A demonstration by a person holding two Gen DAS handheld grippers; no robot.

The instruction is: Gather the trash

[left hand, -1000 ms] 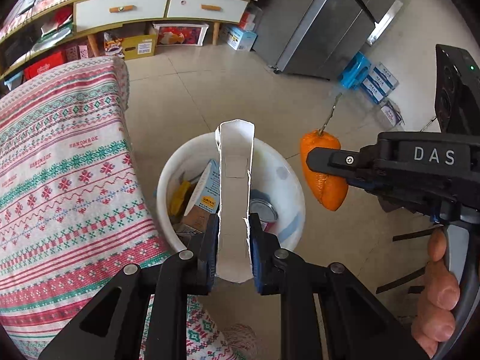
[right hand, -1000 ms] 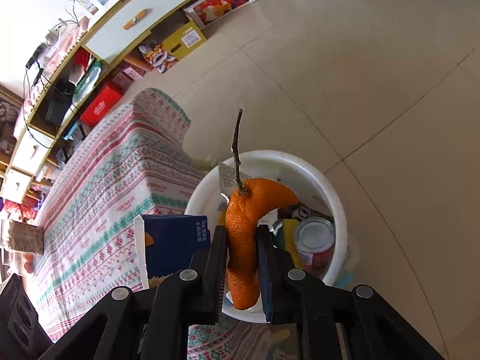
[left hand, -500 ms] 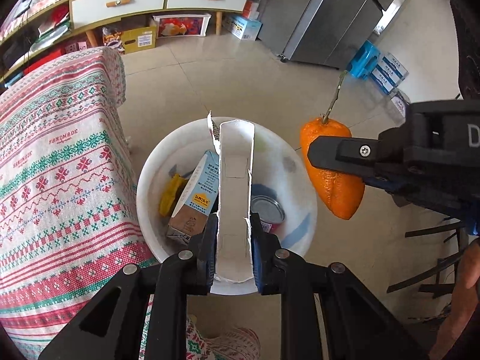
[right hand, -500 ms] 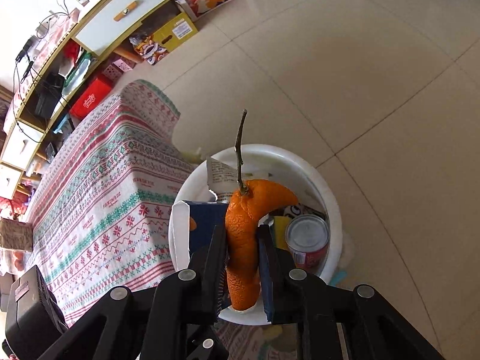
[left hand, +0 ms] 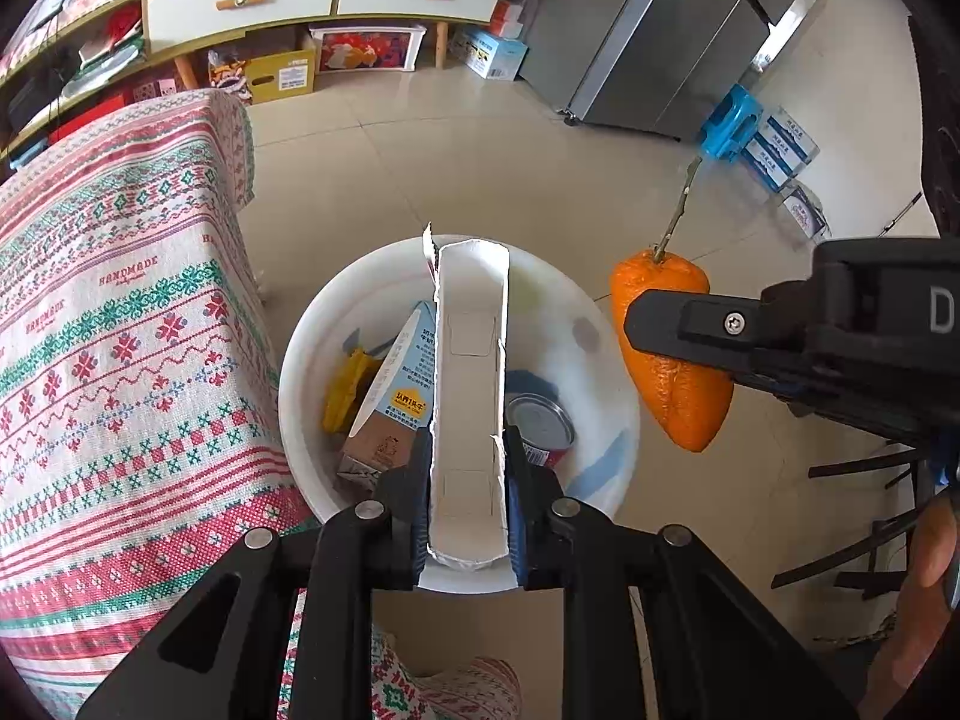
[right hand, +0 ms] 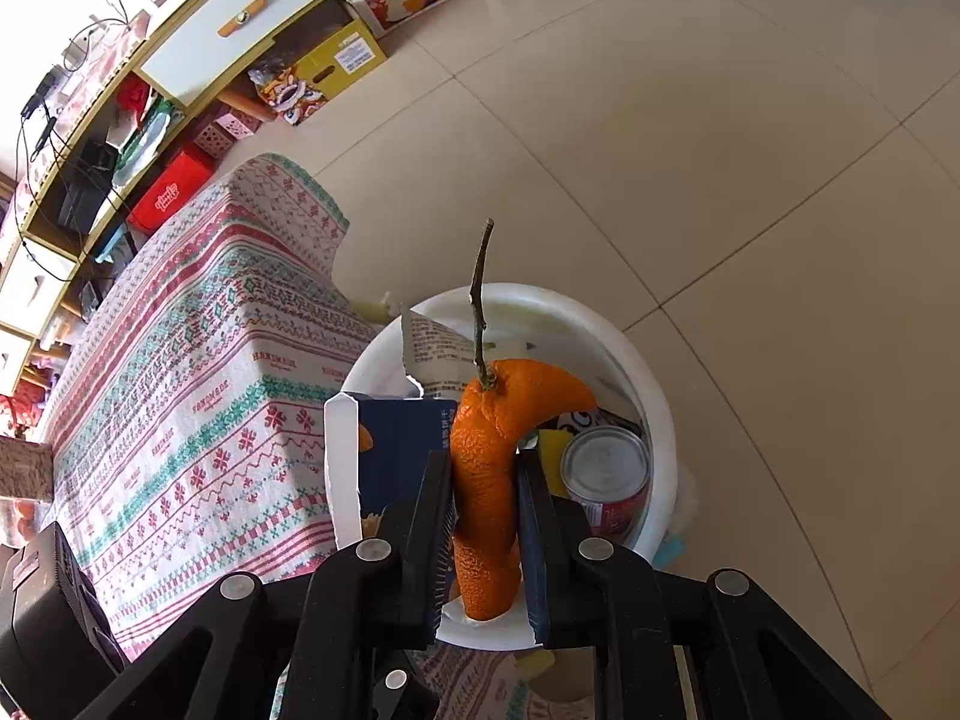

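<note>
Both claws have shifted further over the round white plastic bin [left hand: 606,372] since 1 s ago. Left claw [left hand: 468,501] clamps torn white cardboard box [left hand: 471,360] above bin; right claw [right hand: 483,516] grips orange peel w/ stem [right hand: 489,450] at bin's edge, beside patterned red-green cloth table [left hand: 120,360].

The white bin [left hand: 591,324] is crowded: a tin can [left hand: 540,423] at 4 o'clock, a milk carton [left hand: 393,396] and yellow wrapper [left hand: 345,387] at 8. Its far wall at 12 to 2 o'clock is bare. The covered table [left hand: 120,330] presses against the rim at 9 o'clock. Open tiled floor [right hand: 750,168] lies from 12 to 3.
</note>
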